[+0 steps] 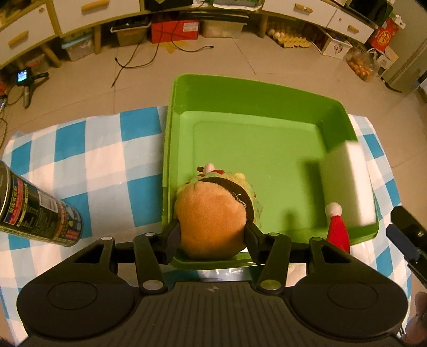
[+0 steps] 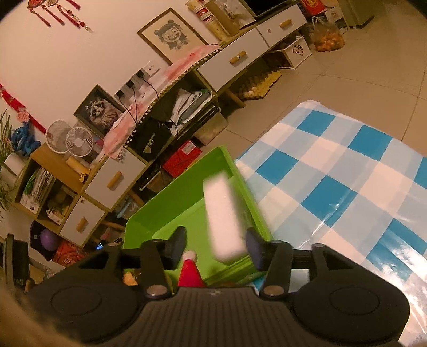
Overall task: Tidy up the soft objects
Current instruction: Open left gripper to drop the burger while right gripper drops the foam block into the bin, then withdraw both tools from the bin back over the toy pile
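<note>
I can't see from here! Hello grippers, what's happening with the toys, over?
Left gripper shut on plush burger, low over green bin. Right gripper open, white sponge blurred, not gripped. Santa hat in bin. Nothing blocking.

A home living room. Drawer cabinets (image 2: 112,181) along the wall; framed pictures (image 2: 173,34) and fans (image 2: 78,141) upper left.

Tray (image 1: 248,88) on counter (image 1: 88,160), right of centre. Burger plush (image 1: 213,221) in tray, near left corner. Small hat (image 1: 337,227) in tray, near right corner. Foam block (image 1: 347,181) along tray's right wall, blurred. Can (image 1: 37,211) left of tray, apart. Cabinets (image 1: 80,13) beyond, on floor.
</note>
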`<state>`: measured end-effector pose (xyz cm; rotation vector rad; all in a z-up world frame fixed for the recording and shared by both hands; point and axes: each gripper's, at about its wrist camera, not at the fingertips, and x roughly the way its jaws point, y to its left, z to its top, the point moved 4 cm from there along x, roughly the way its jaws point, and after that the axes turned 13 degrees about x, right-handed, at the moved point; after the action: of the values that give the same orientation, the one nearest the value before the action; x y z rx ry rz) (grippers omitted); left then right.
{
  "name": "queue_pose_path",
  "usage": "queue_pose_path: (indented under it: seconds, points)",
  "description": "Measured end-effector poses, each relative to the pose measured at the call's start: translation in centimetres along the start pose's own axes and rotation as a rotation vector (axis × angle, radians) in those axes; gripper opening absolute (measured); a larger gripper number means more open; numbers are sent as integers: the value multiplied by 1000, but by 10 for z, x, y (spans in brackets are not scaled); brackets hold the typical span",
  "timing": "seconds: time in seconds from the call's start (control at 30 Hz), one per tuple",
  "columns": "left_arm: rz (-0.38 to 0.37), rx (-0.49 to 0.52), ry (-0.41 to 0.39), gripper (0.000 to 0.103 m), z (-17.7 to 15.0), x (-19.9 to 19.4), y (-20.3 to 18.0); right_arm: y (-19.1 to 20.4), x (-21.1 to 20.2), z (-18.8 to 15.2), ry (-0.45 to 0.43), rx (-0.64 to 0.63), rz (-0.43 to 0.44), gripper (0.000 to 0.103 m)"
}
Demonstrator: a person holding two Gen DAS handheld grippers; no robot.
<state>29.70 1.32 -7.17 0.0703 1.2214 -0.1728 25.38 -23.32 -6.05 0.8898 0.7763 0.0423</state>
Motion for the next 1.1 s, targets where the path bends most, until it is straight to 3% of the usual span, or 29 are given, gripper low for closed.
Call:
queue_pose_path:
  seconds: [0.1, 0.37, 0.73, 1.1]
  points:
    - [4, 14, -9, 61, 0, -1, -2, -2, -2, 1, 2, 19, -7, 39]
    - [7, 47, -110, 81, 2, -17, -9, 2, -7, 0, 31, -11, -31, 41]
    - [5, 38, -236, 84, -7, -61, -9, 7, -30, -3, 58, -67, -68, 49]
    - [-20, 42, -309, 90, -42, -99, -17, 5, -58, -15, 77, -116, -104, 52]
